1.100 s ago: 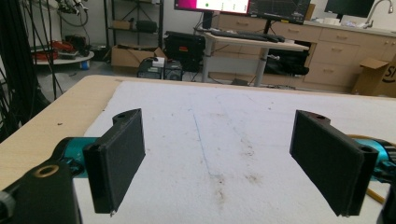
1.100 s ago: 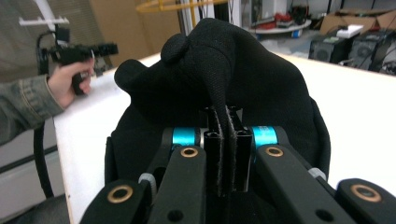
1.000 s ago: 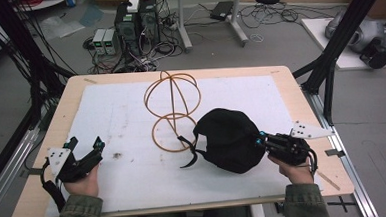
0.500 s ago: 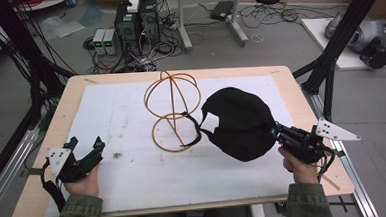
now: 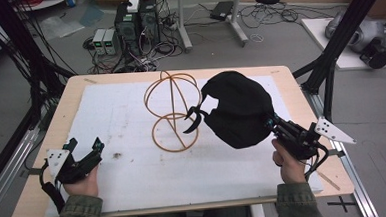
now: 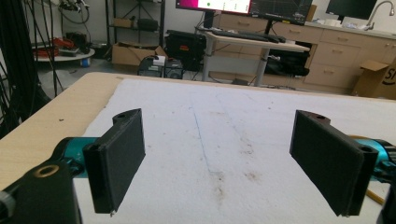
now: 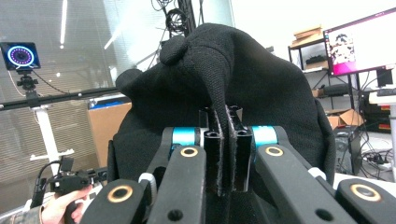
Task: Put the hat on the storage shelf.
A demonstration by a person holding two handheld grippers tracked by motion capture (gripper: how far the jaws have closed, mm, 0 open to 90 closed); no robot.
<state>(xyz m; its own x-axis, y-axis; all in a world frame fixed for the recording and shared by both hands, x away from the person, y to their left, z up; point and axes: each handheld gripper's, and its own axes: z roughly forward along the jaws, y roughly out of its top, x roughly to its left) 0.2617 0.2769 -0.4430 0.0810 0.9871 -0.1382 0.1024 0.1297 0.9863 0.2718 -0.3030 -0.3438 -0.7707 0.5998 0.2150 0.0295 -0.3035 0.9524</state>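
Note:
A black cloth cap point(image 5: 238, 108) hangs lifted above the table's right half, its strap dangling toward a wooden ring stand point(image 5: 173, 112) in the middle. My right gripper point(image 5: 273, 126) is shut on the cap's edge, and the right gripper view has the black fabric point(image 7: 219, 93) pinched between the two closed jaws. Near the front left corner my left gripper point(image 5: 85, 146) rests low over the white mat, open, with nothing between its fingers point(image 6: 116, 158).
A white foam mat point(image 5: 134, 166) covers most of the wooden table point(image 5: 70, 95). Black frame posts stand at both sides, and the floor behind holds computers and cables. The left half of the mat has free room.
My right gripper has raised the cap off the mat and carried it up and to the right, tilting it upright. The left gripper has stayed put.

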